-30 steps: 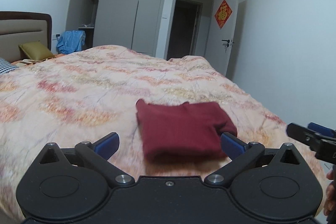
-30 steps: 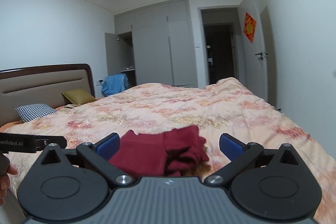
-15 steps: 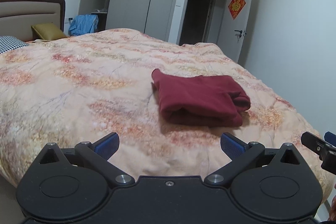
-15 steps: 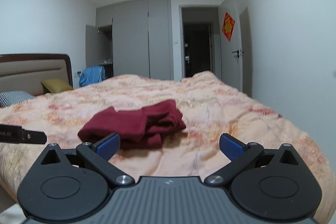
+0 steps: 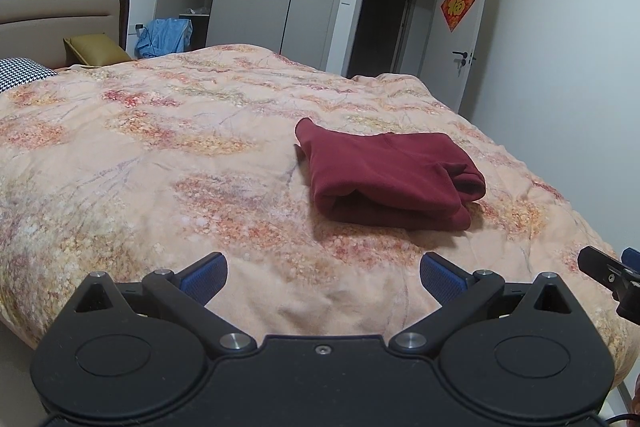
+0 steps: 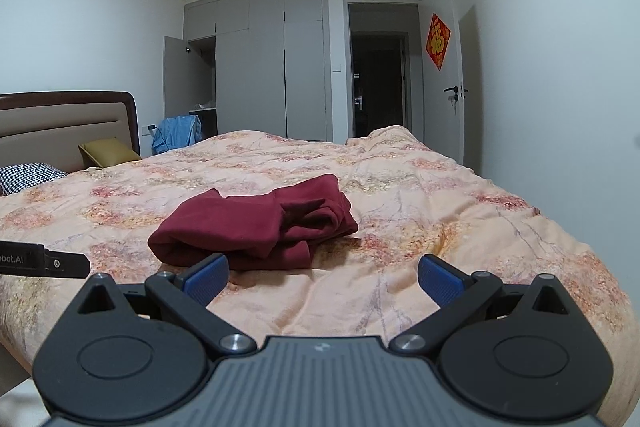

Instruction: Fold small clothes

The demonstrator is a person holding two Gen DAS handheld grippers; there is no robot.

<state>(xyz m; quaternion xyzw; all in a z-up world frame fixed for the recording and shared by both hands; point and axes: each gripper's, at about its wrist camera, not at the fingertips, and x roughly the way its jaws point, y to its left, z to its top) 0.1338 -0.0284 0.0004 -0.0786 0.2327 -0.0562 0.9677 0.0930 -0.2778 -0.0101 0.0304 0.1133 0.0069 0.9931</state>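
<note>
A dark red garment [image 5: 386, 177] lies folded in a thick bundle on the floral bedspread [image 5: 160, 147], near the bed's front edge. It also shows in the right wrist view [image 6: 256, 227]. My left gripper [image 5: 322, 277] is open and empty, held back from the garment over the bed's edge. My right gripper [image 6: 322, 277] is open and empty too, just short of the garment's near side. The right gripper's tip shows at the far right of the left wrist view [image 5: 608, 273].
A headboard [image 6: 60, 125], a yellow cushion [image 6: 108, 151] and a checked pillow [image 6: 28, 177] are at the left. A blue cloth [image 6: 178, 133] hangs by the grey wardrobe [image 6: 272, 67]. An open door [image 6: 442, 83] and a wall stand at the right.
Both grippers have drawn back from the garment toward the bed's front edge. The garment now lies farther ahead in both views and has kept its folded shape.
</note>
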